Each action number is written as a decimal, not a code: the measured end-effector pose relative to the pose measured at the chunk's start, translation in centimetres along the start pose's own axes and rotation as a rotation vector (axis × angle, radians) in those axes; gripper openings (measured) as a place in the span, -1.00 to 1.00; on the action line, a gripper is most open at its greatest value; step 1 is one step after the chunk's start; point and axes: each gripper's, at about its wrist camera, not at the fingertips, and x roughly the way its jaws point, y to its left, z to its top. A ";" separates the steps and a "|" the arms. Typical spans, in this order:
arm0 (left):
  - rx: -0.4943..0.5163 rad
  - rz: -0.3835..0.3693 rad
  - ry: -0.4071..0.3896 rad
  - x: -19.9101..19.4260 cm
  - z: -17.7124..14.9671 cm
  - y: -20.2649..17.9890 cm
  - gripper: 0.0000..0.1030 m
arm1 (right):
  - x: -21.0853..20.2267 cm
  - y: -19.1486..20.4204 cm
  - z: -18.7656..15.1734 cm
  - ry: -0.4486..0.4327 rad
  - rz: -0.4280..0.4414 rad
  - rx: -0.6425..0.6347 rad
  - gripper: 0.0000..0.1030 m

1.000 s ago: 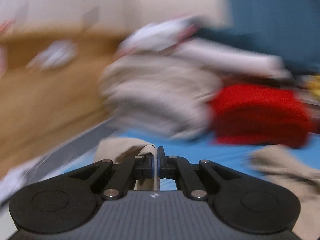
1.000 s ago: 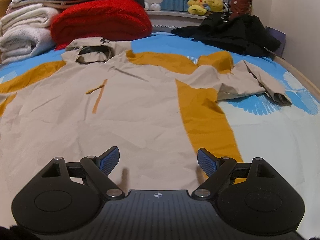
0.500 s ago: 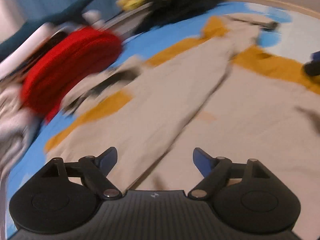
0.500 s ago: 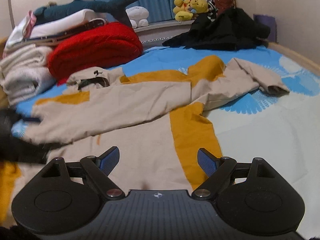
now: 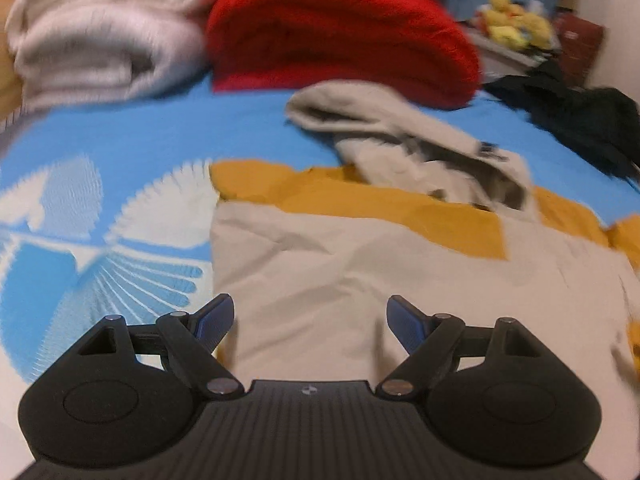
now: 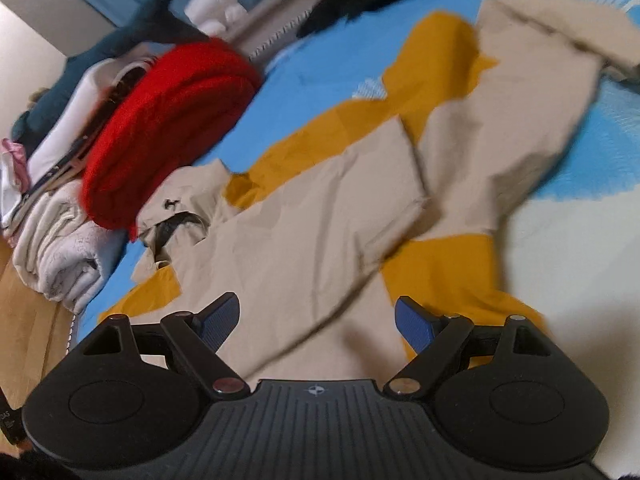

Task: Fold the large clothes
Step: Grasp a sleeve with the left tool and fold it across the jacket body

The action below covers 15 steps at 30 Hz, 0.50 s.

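Light: you have soft, even indoor light, no glare.
Blur: motion smear throughout.
Edges: fisheye bending, dark corners.

Left gripper (image 5: 310,316): was spread wide, nothing held between the fingers.
Left fingers: blue pads (image 5: 212,320) sat at about 8 and 4 o'clock of the left wrist view, tips angled inward and up.
Left pose: the view sat level, looking forward and somewhat down.
Right gripper (image 6: 316,318): was equally wide apart and held nothing.
Right fingers: blue pads (image 6: 414,326) stood clear of each other, low in the right wrist view.
Right pose: the view was rolled, its scene tilted steeply.
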 end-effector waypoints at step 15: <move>-0.266 0.084 0.039 4.6 0.6 10.4 -0.95 | 6.3 5.7 -0.2 -0.106 0.075 -0.075 -0.86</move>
